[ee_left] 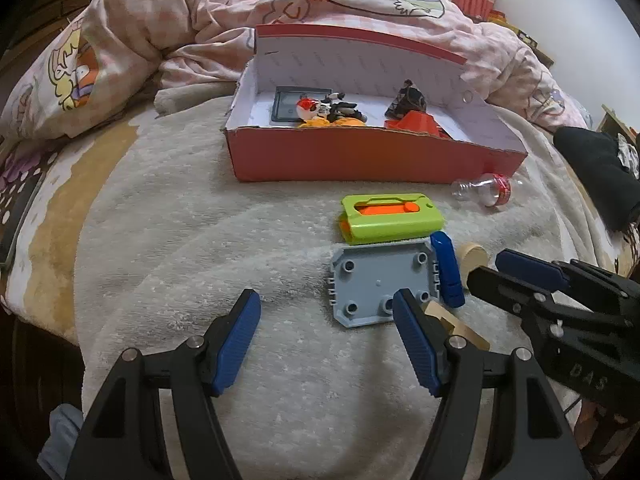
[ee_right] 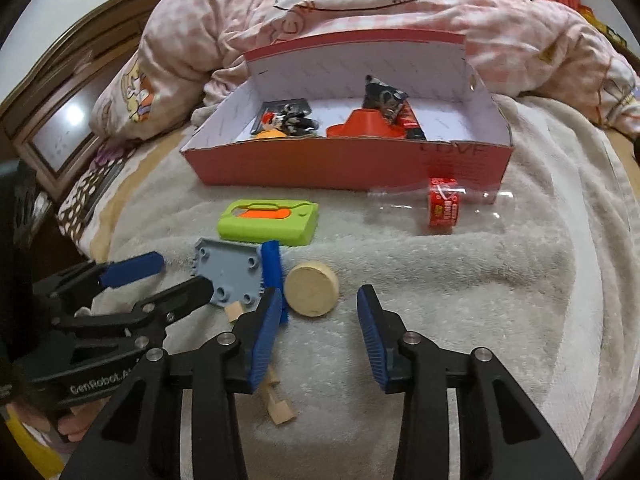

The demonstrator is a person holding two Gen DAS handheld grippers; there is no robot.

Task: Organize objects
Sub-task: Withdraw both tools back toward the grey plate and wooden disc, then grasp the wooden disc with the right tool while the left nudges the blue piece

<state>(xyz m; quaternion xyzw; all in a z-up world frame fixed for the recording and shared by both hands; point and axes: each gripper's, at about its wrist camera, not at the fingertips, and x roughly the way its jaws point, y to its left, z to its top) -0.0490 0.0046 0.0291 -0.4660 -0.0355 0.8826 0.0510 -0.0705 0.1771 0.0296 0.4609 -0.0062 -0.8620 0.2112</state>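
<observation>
An open red cardboard box point(ee_left: 360, 160) point(ee_right: 340, 168) sits on the bed and holds an orange cone point(ee_right: 366, 124), a dark snack packet point(ee_right: 386, 98), a small toy figure point(ee_left: 320, 110) and a grey plate. In front of it lie a green and orange case point(ee_left: 392, 218) point(ee_right: 270, 222), a grey plate with a blue bar point(ee_left: 380, 280) point(ee_right: 236, 270), a round wooden disc point(ee_right: 312, 288) point(ee_left: 474, 258), a notched wooden piece point(ee_right: 280, 404) point(ee_left: 456, 326) and an empty clear bottle with a red label point(ee_right: 442, 208) point(ee_left: 486, 190). My left gripper point(ee_left: 328, 344) is open and empty, just before the grey plate. My right gripper point(ee_right: 320, 344) is open and empty, just before the disc.
A pink checked quilt point(ee_left: 208, 12) is heaped behind the box. The white fleece blanket point(ee_right: 500, 300) covers the bed. A wooden headboard point(ee_right: 60, 120) is at the left. A dark garment point(ee_left: 596, 172) lies at the right edge.
</observation>
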